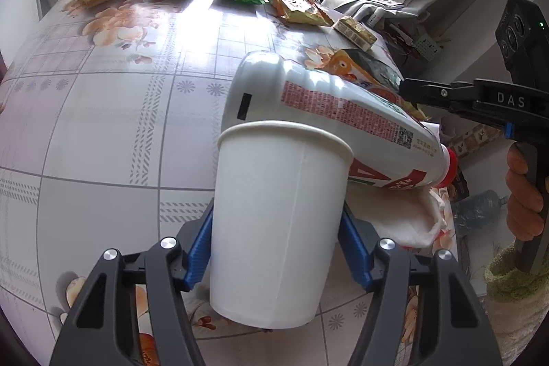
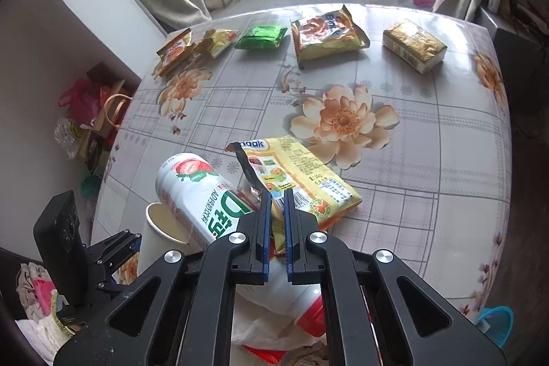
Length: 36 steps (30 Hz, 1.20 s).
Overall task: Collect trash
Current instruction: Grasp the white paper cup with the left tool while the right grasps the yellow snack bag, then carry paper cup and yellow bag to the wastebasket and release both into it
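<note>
A white paper cup [image 1: 274, 222] stands on the flowered tablecloth [image 1: 103, 132], and the blue pads [image 1: 197, 249] of my left gripper [image 1: 276, 228] press on its two sides. Behind the cup lies a white drink bottle [image 1: 326, 105] with a red cap [image 1: 451, 167], resting on a white napkin [image 1: 394, 218]. In the right wrist view my right gripper [image 2: 277, 204] is shut on the near edge of a torn yellow snack wrapper [image 2: 308, 174], right beside the bottle [image 2: 199, 194] and the cup [image 2: 161, 228]. The left gripper [image 2: 113, 249] shows at the lower left there.
Along the table's far side lie several snack packets: a green one [image 2: 260, 36], an orange-and-yellow one [image 2: 326, 33], a gold block [image 2: 413, 45] and two small ones [image 2: 192, 48]. Bags [image 2: 92, 105] sit on the floor to the left, a blue basket [image 2: 497, 321] at the lower right.
</note>
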{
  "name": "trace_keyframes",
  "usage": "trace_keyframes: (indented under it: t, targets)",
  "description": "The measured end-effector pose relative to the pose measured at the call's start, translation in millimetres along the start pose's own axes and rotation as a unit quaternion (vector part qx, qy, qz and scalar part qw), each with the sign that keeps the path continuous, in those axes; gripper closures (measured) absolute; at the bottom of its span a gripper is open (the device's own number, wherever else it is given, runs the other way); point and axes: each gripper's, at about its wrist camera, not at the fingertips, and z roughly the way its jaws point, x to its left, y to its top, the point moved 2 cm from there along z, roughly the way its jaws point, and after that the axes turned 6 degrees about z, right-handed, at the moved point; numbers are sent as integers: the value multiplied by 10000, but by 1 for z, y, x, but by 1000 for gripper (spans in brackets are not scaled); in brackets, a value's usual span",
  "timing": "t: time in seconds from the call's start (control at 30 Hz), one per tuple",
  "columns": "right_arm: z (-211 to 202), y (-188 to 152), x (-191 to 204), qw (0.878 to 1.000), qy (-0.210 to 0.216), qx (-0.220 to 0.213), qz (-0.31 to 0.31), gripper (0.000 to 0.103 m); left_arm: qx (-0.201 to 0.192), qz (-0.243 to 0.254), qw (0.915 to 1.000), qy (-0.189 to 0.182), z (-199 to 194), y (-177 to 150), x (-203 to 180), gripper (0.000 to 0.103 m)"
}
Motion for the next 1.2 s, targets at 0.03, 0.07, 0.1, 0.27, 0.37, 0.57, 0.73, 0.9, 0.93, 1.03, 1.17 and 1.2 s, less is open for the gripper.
trace_keyframes:
  t: [0.03, 0.07, 0.1, 0.27, 0.37, 0.57, 0.73, 0.9, 0.93, 1.03, 1.17, 1.2]
  targets:
    - [-1, 0, 0, 10000, -7, -23, 14, 98, -18, -6, 10000, 4, -1, 0, 0, 40]
    - [-1, -1, 0, 10000, -7, -41, 24, 98, -44, -13, 10000, 4, -2, -1, 1, 40]
    - [-3, -1, -1, 10000, -9, -72, 36, 98, -63, -18, 10000, 6, -4, -1, 1, 40]
    - [-12, 0, -3, 9997, 16, -225, 111, 99, -188, -7, 9998, 20, -15, -4, 2, 40]
    - [-20, 1, -4, 9994, 28, -315, 135, 99, -280, 13, 9996, 32, -23, -3, 0, 40]
    - [-33, 0, -6, 9986, 32, -502, 174, 99, -390, 39, 9992, 41, -33, -3, -5, 40]
    - [-45, -1, -8, 9977, 37, -644, 212, 100, -491, 79, 9988, 44, -42, -3, -10, 40]
    - [-60, -3, -10, 9964, 46, -812, 238, 100, -618, 113, 9980, 52, -54, -3, -15, 40]
    - [-64, -4, -10, 9961, 54, -852, 245, 100, -638, 119, 9979, 50, -56, -3, -16, 40]
    - [-74, -6, -12, 9948, 50, -981, 274, 100, -719, 140, 9973, 44, -64, -2, -19, 40]
    - [-90, -10, -13, 9932, 58, -1134, 276, 100, -815, 175, 9965, 31, -74, -3, -24, 40]
    - [-95, -12, -13, 9926, 67, -1184, 278, 100, -842, 190, 9963, 27, -77, -3, -26, 40]
